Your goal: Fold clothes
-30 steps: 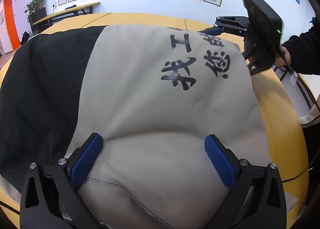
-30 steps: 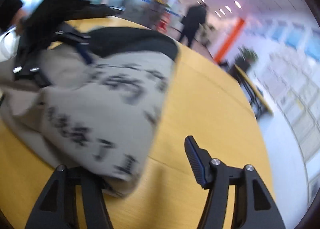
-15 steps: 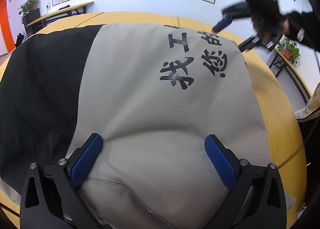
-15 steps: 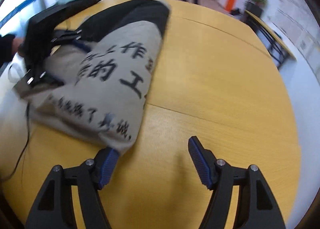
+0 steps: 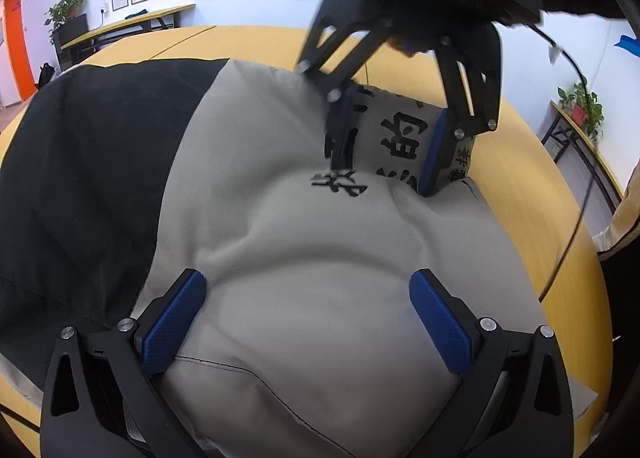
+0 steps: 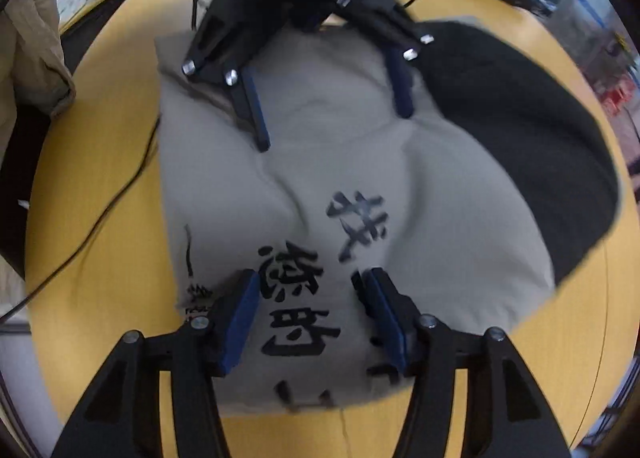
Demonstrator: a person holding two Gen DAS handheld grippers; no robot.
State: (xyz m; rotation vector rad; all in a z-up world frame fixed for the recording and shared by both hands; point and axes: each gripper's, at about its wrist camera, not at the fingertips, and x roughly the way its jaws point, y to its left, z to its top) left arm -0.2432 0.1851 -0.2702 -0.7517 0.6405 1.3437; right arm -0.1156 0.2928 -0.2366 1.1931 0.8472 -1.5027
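Observation:
A beige sweatshirt (image 5: 300,242) with black printed characters and a black part (image 5: 80,178) lies folded on the round yellow table (image 5: 540,198). My left gripper (image 5: 308,318) is open and presses down on the near beige end, with cloth bulging between its fingers. At the far end, my right gripper (image 5: 382,174) has narrowed onto a raised fold of the printed cloth. The right wrist view shows the same from the other side: the right gripper (image 6: 310,310) pinches the printed fold of the sweatshirt (image 6: 320,178), and the left gripper (image 6: 332,126) stands open opposite.
A thin black cable (image 6: 120,186) trails over the table (image 6: 100,218) to the left of the sweatshirt. A person's beige garment (image 6: 32,38) hangs at that edge. A desk (image 5: 120,24) and a potted plant (image 5: 580,106) stand beyond the table.
The right gripper has swung in from the bare table beside the sweatshirt onto its printed end, and its jaws have narrowed on a fold. The left gripper has stayed put, open.

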